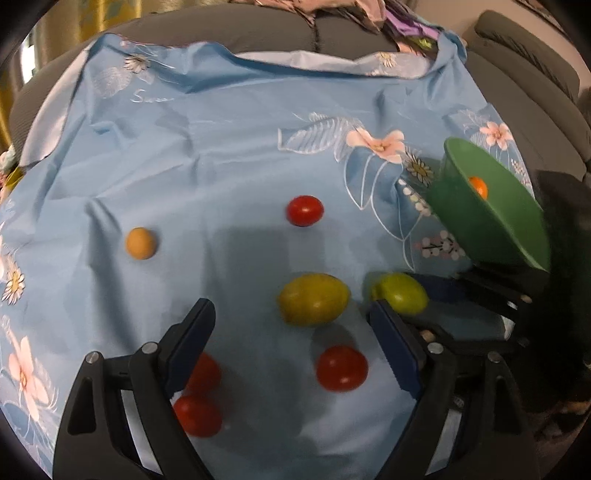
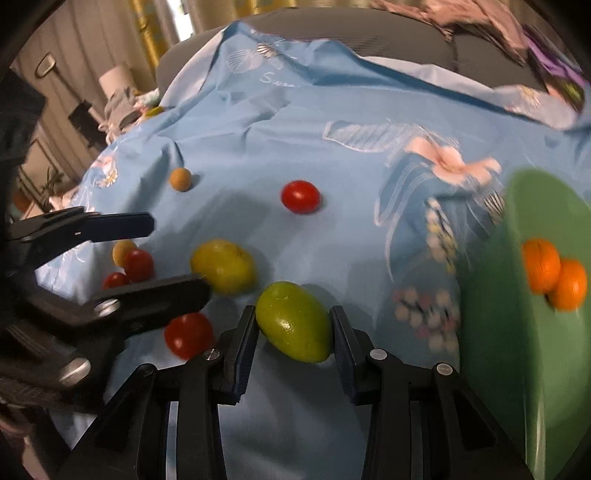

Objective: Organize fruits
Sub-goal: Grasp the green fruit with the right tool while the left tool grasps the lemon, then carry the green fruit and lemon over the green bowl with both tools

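Fruits lie on a blue flowered cloth (image 1: 221, 155). My right gripper (image 2: 294, 325) is shut on a green lemon (image 2: 293, 326), also seen in the left wrist view (image 1: 400, 297). My left gripper (image 1: 291, 321) is open and empty above a yellow lemon (image 1: 314, 303), which also shows in the right wrist view (image 2: 223, 266). Red tomatoes lie near it (image 1: 341, 368), (image 1: 197, 415), (image 1: 304, 210). A small tan fruit (image 1: 140, 243) lies to the left. A green bowl (image 1: 491, 221) at the right holds two oranges (image 2: 556, 273).
The cloth covers a grey cushioned seat (image 1: 295, 40). Crumpled clothes (image 1: 369, 14) lie at the back. A room with curtains and clutter (image 2: 92, 92) shows beyond the cloth's left edge.
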Demonstrator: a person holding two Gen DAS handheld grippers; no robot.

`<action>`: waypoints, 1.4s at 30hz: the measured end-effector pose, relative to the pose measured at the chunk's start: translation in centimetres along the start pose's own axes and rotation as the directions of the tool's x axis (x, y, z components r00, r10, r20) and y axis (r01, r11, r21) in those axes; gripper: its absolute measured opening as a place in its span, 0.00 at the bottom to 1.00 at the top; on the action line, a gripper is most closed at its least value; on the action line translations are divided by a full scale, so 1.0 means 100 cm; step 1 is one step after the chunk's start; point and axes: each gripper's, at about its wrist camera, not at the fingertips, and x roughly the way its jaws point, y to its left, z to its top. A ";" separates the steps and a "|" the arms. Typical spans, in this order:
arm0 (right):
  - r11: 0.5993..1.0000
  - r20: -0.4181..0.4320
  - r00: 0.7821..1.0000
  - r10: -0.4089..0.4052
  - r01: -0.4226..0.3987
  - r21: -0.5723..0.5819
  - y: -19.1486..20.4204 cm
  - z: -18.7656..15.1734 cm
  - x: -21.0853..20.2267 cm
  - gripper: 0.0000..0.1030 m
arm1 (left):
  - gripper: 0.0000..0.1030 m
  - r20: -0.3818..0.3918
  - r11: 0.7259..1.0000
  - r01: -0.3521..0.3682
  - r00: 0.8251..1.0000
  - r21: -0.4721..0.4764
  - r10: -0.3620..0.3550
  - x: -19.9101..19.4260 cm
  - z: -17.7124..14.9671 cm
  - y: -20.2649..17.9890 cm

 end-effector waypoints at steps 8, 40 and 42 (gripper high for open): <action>0.998 0.028 0.999 0.044 -0.045 0.046 -0.001 -0.014 -0.014 0.39 | 0.62 -0.059 1.000 -0.012 0.998 -0.007 0.011 0.033 0.007 -0.009; 0.999 0.147 0.988 0.035 -0.039 0.027 0.018 -0.022 -0.079 0.39 | 0.45 0.058 0.995 -0.080 0.995 -0.059 0.084 -0.072 -0.042 -0.016; 0.999 0.157 0.987 0.032 -0.036 0.022 0.021 -0.023 -0.086 0.39 | 0.45 0.070 0.995 -0.080 0.994 -0.060 0.084 -0.081 -0.046 -0.018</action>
